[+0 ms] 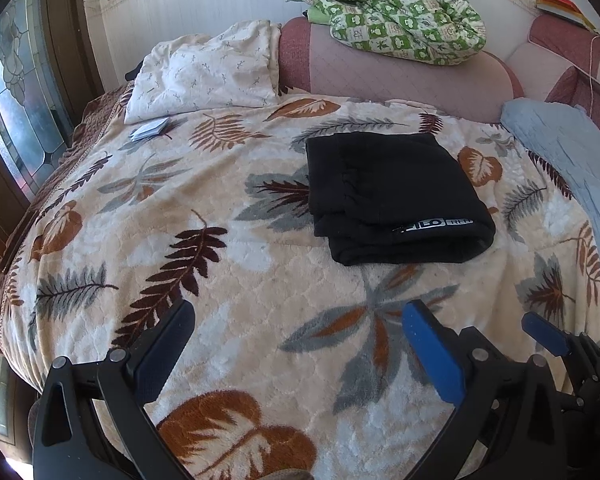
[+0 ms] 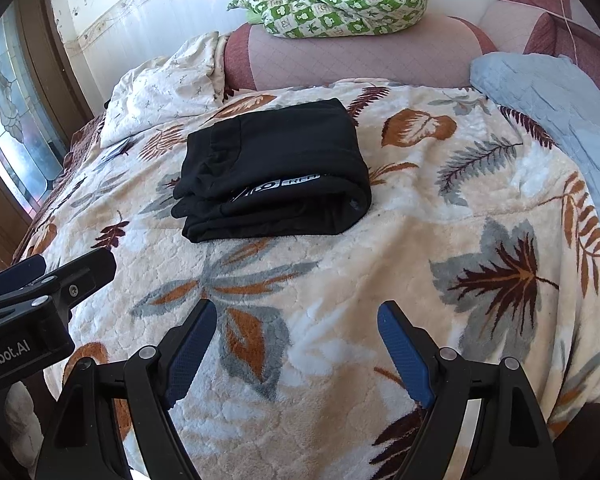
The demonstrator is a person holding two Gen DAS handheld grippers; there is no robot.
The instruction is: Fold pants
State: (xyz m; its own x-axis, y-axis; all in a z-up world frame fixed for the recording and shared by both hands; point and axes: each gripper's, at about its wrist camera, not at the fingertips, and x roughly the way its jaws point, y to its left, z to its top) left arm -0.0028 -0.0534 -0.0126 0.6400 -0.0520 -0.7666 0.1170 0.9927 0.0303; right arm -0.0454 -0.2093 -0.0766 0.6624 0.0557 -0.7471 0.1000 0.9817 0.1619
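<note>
Black pants sit folded into a compact, roughly rectangular stack on the leaf-print blanket, toward the headboard end of the bed and a bit right of centre in the left wrist view. White logo strip faces up near the front fold; layered edges are visible on the stack's near side. Nothing touches them. Left gripper: jaws spread wide, holding nothing, hovering over bare blanket at the near edge, well apart from the pants. Right gripper: jaws also spread, empty, over the blanket near the foot edge, pants ahead and slightly left of it. The two grippers are side by side: the right one's blue pads show at the right edge of the left wrist view, and the left one's black body shows at the left edge of the right wrist view. At the far left corner of the bed, a cream pillow with a small blue-grey flat item just in front of it. A green checked quilt is bunched on top of the pink padded headboard. A light blue quilted cover lies along the right edge of the bed. A stained-glass window is off the left side.
</note>
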